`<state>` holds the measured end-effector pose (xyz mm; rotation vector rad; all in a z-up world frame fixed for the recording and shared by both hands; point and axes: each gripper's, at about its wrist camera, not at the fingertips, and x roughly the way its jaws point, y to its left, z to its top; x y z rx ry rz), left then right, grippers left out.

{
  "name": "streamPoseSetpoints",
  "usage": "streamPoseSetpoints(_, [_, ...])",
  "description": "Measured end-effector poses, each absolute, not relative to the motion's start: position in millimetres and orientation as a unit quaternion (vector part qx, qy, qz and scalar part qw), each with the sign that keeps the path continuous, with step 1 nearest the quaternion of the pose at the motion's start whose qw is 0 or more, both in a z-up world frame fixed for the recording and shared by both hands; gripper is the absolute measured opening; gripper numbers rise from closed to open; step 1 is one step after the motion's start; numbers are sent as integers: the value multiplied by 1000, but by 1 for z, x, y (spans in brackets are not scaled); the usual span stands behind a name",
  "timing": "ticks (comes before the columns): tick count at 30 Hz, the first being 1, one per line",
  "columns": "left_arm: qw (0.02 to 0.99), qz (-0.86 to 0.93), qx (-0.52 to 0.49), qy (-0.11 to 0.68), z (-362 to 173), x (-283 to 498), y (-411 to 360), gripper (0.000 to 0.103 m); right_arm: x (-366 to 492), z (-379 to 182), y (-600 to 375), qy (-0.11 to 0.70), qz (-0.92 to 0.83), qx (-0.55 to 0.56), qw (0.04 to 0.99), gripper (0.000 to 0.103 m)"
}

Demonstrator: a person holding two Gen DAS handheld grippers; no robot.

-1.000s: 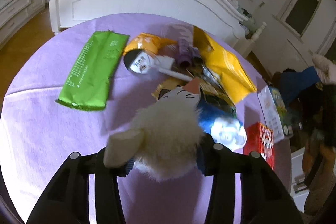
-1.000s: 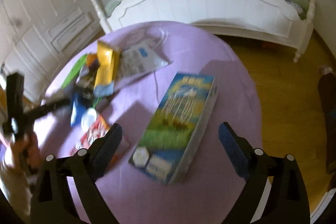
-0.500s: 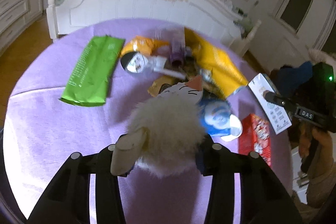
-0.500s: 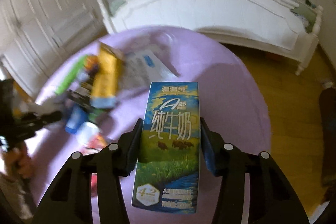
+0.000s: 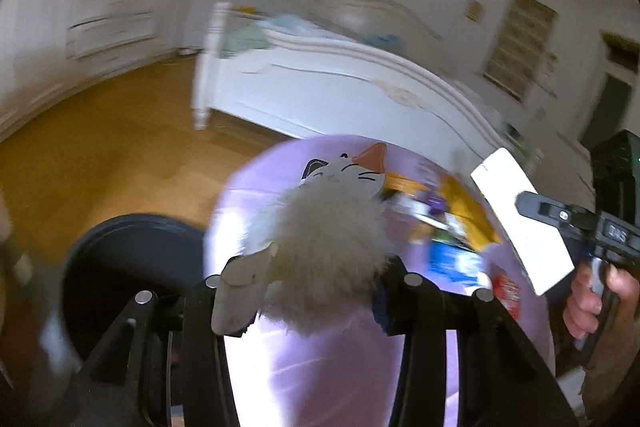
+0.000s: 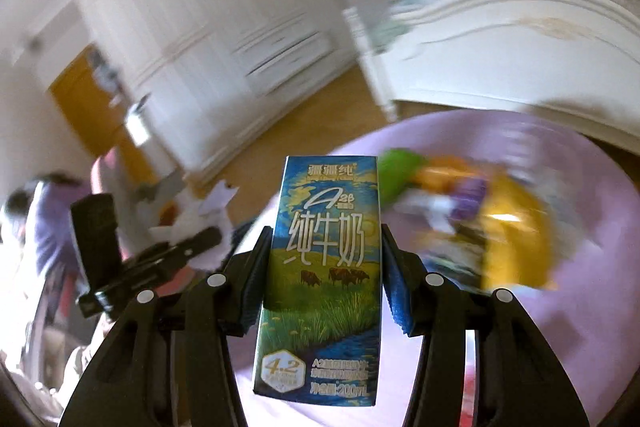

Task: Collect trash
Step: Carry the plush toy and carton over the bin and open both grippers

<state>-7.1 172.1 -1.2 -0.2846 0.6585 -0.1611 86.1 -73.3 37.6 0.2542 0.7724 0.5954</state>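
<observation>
The milk carton [image 6: 320,267] sits between the two fingers of the right tool [image 6: 322,283]. Both blue pads press on its side walls, so this tool is closed on it. The long axis of the carton runs forward, along the fingers, and its top end points away from the camera. It is lifted off the purple surface [image 6: 560,347], which lies below and ahead of the tool.

The left tool [image 5: 308,287] is also closed, on a fluffy white cat toy [image 5: 332,247]. The toy bulges out above the fingers, and its printed cat face points forward, away from the camera. In the left view the carton shows only its white side [image 5: 524,223], to the right of the left tool.

The relation that matters for the coming move is the dark round bin [image 5: 132,267]. Its opening is just to the left of the left tool and lower than it, beside the edge of the surface. I judge that the left hand is the nearer one and can drop its load first; the right tool must travel across to reach it.

More trash, a yellow bag [image 6: 516,235] and a green packet [image 6: 396,171], lies blurred on the surface ahead and to the right of the right tool. A white bed [image 5: 340,95] stands behind.
</observation>
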Motion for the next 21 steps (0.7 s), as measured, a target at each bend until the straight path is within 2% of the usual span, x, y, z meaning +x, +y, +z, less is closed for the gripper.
streamPoseSetpoints(5, [929, -1, -178, 325, -19, -29, 243, 44, 102, 36, 28, 394, 347, 67, 848, 51])
streamPoseSetpoints(12, [910, 50, -218, 348, -61, -43, 299, 44, 140, -2, 148, 461, 374, 6, 805, 51])
streamPoseSetpoints(21, [886, 35, -256, 384, -117, -30, 320, 44, 168, -72, 245, 530, 337, -88, 773, 51])
